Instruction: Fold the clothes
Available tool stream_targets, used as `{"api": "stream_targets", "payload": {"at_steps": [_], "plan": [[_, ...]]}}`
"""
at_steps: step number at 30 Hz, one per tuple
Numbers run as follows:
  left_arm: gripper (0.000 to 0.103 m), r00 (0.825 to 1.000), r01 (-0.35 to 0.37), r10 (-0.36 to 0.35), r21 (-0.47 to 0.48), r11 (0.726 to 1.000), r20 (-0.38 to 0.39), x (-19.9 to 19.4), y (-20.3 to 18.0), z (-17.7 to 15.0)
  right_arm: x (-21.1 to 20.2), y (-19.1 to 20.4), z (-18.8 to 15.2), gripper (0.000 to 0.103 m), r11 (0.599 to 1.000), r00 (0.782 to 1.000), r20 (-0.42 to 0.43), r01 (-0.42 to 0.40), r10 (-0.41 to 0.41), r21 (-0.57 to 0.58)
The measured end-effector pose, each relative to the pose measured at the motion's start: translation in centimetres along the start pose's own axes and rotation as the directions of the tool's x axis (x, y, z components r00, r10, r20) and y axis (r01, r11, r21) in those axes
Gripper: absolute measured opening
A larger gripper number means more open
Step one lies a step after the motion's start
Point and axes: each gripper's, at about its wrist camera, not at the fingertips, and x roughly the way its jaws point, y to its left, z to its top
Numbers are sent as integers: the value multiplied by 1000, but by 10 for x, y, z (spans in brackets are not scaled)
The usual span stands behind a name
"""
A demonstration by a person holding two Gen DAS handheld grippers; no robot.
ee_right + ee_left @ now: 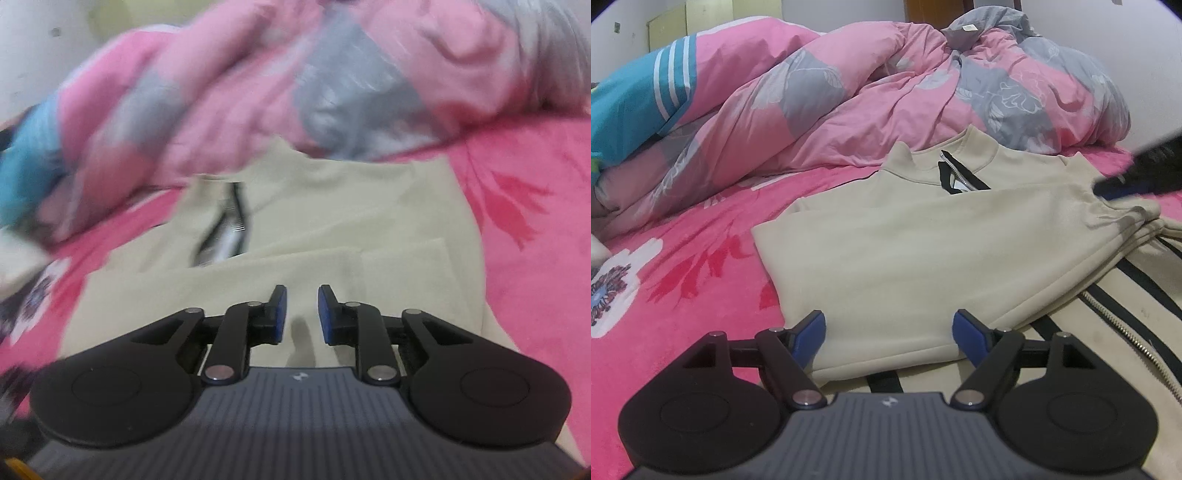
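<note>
**Both grippers free above the half-folded beige jacket**

The left gripper [889, 338], at the bottom centre of its view, stands wide open; its blue pads [967, 334] straddle the near hem of the beige jacket [905, 251] without pressing on it. The right gripper [302, 314], low in its own blurred view, is open only a little, with nothing between its pads, and it hovers over the jacket [332, 236]. From the left wrist view it appears as a dark blur [1145, 170] at the right edge, just above the jacket's folded-over corner.

The jacket lies across the middle of the pink bedsheet [694, 266], one panel folded over, its collar toward the rumpled pink-and-grey duvet [849, 96] that fills the upper frame. A zipper [1123, 328] and black stripes show at lower right. Bare sheet lies open to the left of the jacket's left edge.
</note>
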Motion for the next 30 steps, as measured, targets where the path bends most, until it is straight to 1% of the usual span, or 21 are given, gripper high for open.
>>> {"api": "stream_targets", "payload": {"at_steps": [2, 3, 5, 8, 10, 12, 13, 14, 15, 17, 20, 22, 24, 25, 26, 28, 30], "plan": [[78, 1000, -7, 7, 5, 1000, 1, 0, -1, -1, -5, 7, -18, 24, 999, 999, -39, -14, 13, -37], [79, 1000, -10, 10, 8, 1000, 0, 1, -2, -1, -8, 10, -27, 25, 998, 998, -58, -22, 19, -56], [80, 1000, -13, 13, 7, 1000, -2, 0, -2, 1, 3, 16, -41, 25, 988, 1000, -28, 1, -5, -155], [80, 1000, -5, 5, -18, 1000, -17, -8, 4, 5, -20, 28, -34, 26, 990, 1000, -6, 12, -13, -142], [81, 1000, -13, 12, -44, 999, -21, -20, 7, 7, -36, 37, -29, 27, 991, 1000, 9, 19, -18, -131], [82, 1000, -3, 2, -53, 999, -11, -39, 7, 5, -65, 42, -37, 32, 993, 998, 50, -26, 32, -112], [83, 1000, 4, -4, -50, 999, -2, -49, 6, 4, -75, 44, -43, 35, 993, 998, 51, -43, 48, -106], [85, 1000, 9, -8, -39, 999, 9, -60, 3, 0, -85, 45, -49, 38, 993, 997, 50, -59, 64, -101], [86, 1000, 13, -13, -26, 1000, 12, -68, -2, -5, -94, 47, -54, 39, 993, 996, 50, -75, 80, -95], [86, 1000, 22, -22, -2, 1000, 17, -83, -12, -15, -105, 54, -70, 40, 990, 997, 33, -72, 76, -119], [88, 999, 42, -43, 43, 998, 11, -99, -30, -33, -111, 65, -99, 40, 983, 1000, -7, -16, 15, -183], [89, 998, 52, -50, 66, 996, -27, -99, -42, -45, -111, 69, -114, 40, 980, 999, -33, -2, -5, -201], [95, 998, 50, -47, 53, 997, -49, -92, -47, -59, -106, 71, -132, 45, 972, 996, -65, 47, -63, -229], [98, 997, 48, -45, 45, 998, -59, -89, -49, -66, -103, 71, -142, 46, 962, 996, -43, 60, -74, -265], [102, 998, 40, -39, 17, 999, -42, -89, -46, -69, -103, 70, -150, 47, 957, 998, -6, 64, -69, -284], [103, 996, 66, -69, -36, 997, -63, -86, -39, -68, -106, 66, -156, 47, 965, 998, 32, 59, -52, -256], [103, 996, 68, -70, -43, 997, -60, -86, -38, -69, -108, 63, -159, 47, 971, 998, 55, 54, -42, -232]]}}
